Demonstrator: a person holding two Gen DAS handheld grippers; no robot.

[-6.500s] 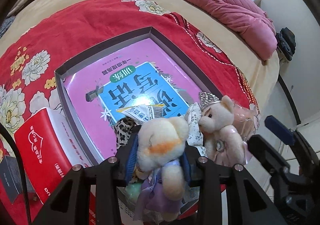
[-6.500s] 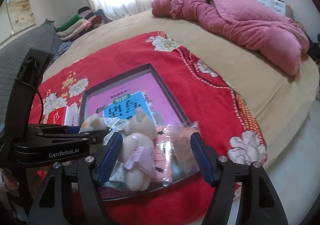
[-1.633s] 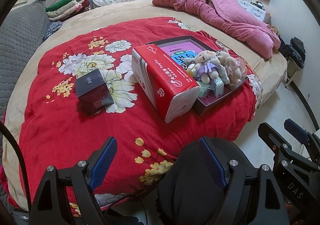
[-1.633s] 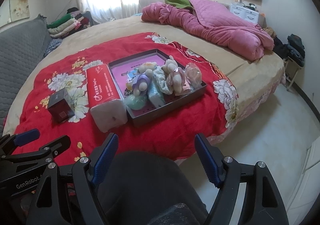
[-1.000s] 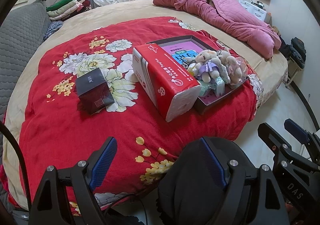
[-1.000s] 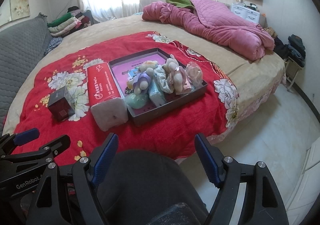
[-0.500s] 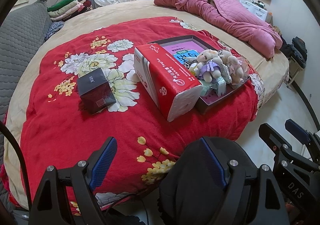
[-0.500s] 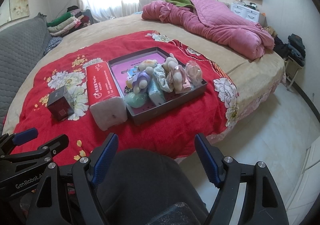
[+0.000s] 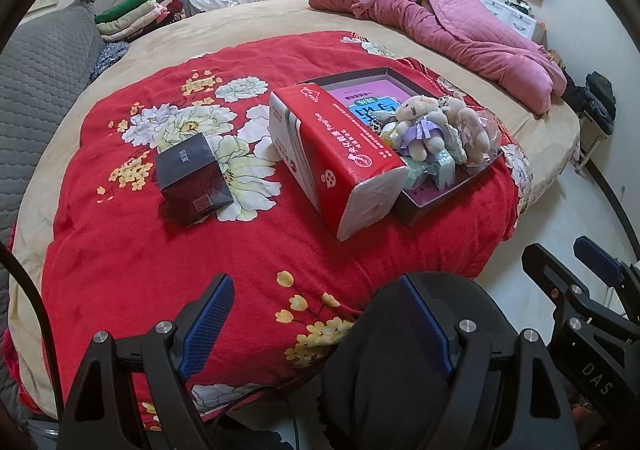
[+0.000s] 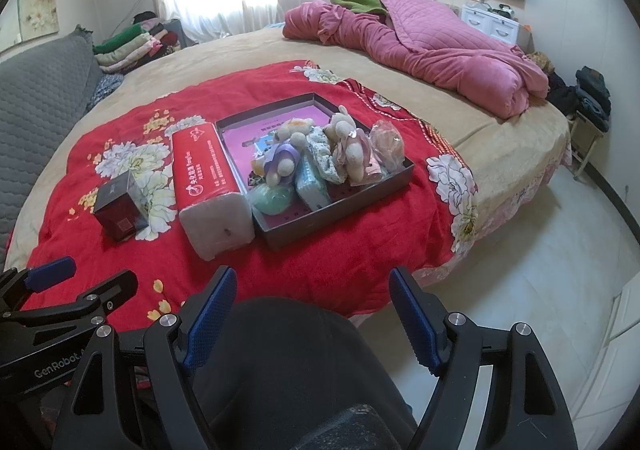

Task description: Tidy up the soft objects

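Observation:
A dark grey tray (image 10: 352,191) sits on the red flowered blanket (image 10: 320,270) and holds several soft toys: a cream bear in purple (image 10: 286,157), a bear in pink (image 10: 350,147), a wrapped pink toy (image 10: 386,145) and a mint pouch (image 10: 272,198). The tray (image 9: 444,201) and the purple bear (image 9: 420,125) also show in the left wrist view. My left gripper (image 9: 316,320) and right gripper (image 10: 310,312) are both open and empty, held well back from the bed over the person's dark-clothed knee (image 10: 288,366).
A red tissue pack (image 10: 208,177) lies against the tray's left side, and a dark cube box (image 10: 118,205) stands further left. A pink quilt (image 10: 420,45) lies at the bed's far side. Folded clothes (image 10: 132,45) are stacked far left. Bare floor (image 10: 540,250) is at right.
Since 6.5 s ago both grippers have let go of the toys and pulled far back from the tray. Over the last second the views barely shift.

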